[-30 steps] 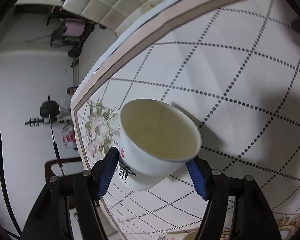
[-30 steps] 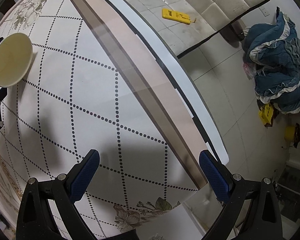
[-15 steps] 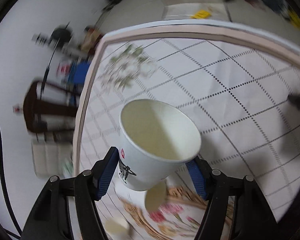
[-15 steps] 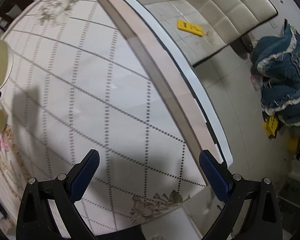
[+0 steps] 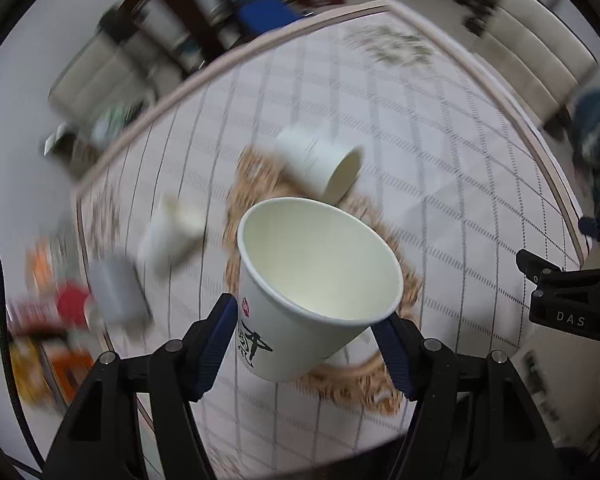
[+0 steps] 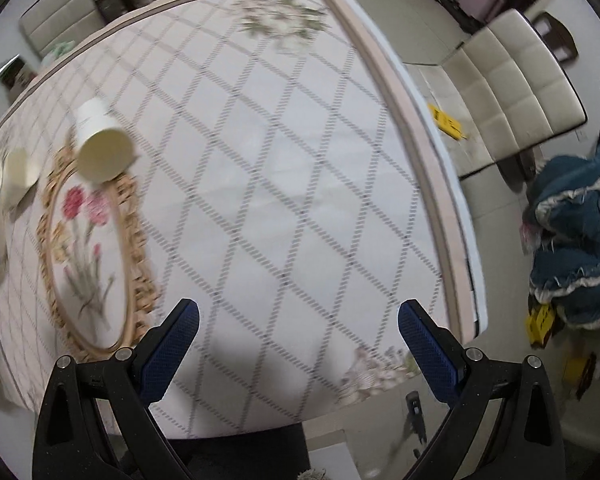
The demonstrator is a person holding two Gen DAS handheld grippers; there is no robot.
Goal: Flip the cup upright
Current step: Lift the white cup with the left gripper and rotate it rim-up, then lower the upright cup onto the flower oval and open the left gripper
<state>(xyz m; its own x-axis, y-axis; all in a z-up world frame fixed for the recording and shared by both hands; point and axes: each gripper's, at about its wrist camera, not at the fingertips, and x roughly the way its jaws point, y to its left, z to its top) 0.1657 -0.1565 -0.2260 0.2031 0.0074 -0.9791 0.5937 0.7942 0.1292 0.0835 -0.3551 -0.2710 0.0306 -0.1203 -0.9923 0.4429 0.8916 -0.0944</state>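
The left tongs (image 5: 306, 346) grasp a white paper cup (image 5: 308, 292) between their blue pads, holding it above the counter (image 5: 460, 184) with its mouth facing up and tilted toward the camera. Beyond it 2 more paper cups lie on their sides: one (image 5: 320, 162) at the edge of the floral oval print (image 6: 88, 240), another (image 5: 172, 232) blurred to its left. The right tongs (image 6: 298, 344) are released, holding nothing, over the counter's near corner

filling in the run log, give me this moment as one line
left gripper: shut on white paper cup, held above table | right gripper: open, empty | second white paper cup: on its side on floral tablecloth
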